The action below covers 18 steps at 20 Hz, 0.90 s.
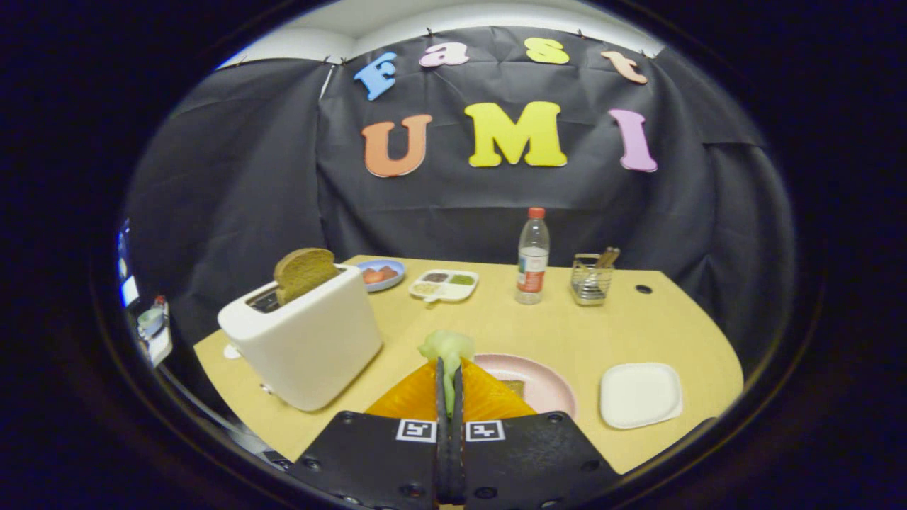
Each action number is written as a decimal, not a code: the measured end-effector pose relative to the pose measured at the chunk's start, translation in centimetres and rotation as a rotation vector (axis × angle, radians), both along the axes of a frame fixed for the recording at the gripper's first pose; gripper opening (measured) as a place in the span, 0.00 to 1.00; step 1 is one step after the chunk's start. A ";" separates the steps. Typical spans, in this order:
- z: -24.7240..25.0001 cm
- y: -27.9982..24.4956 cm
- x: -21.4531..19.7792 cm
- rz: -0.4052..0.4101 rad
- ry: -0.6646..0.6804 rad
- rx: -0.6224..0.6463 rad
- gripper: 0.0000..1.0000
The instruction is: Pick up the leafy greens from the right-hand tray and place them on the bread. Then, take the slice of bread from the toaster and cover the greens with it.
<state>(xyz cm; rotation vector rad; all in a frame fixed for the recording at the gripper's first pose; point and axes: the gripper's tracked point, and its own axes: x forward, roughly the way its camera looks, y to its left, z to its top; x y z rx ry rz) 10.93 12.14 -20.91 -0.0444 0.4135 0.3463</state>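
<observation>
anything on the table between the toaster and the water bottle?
Yes, gripper view: a white divided tray of fillings lies between the white toaster and the clear red-capped water bottle. The claw is shut on pale leafy greens.

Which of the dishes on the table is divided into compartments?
The white divided dish beside the bottle; the blue, pink and square white plates are undivided.

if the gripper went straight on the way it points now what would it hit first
Likely nothing soon: the gripper, tongs shut on the leafy greens, faces bare table. Beyond stands the compartment dish, though depth is unclear.
</observation>
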 end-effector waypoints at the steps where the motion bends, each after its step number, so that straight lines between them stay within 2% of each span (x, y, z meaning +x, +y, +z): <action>1: -0.7 0.5 0.4 0.015 0.013 0.001 0.00; 3: -2.8 0.3 1.6 0.000 0.046 -0.020 0.01; 5: -3.8 -1.3 3.0 -0.049 0.043 -0.064 0.01; 8: -5.3 -2.3 4.3 -0.068 0.052 -0.082 0.01; 9: -5.6 -2.6 4.6 -0.071 0.062 -0.090 0.06; 11: -6.2 -3.0 5.2 -0.074 0.075 -0.091 0.06; 18: -6.9 -4.3 6.0 -0.109 0.075 -0.116 0.32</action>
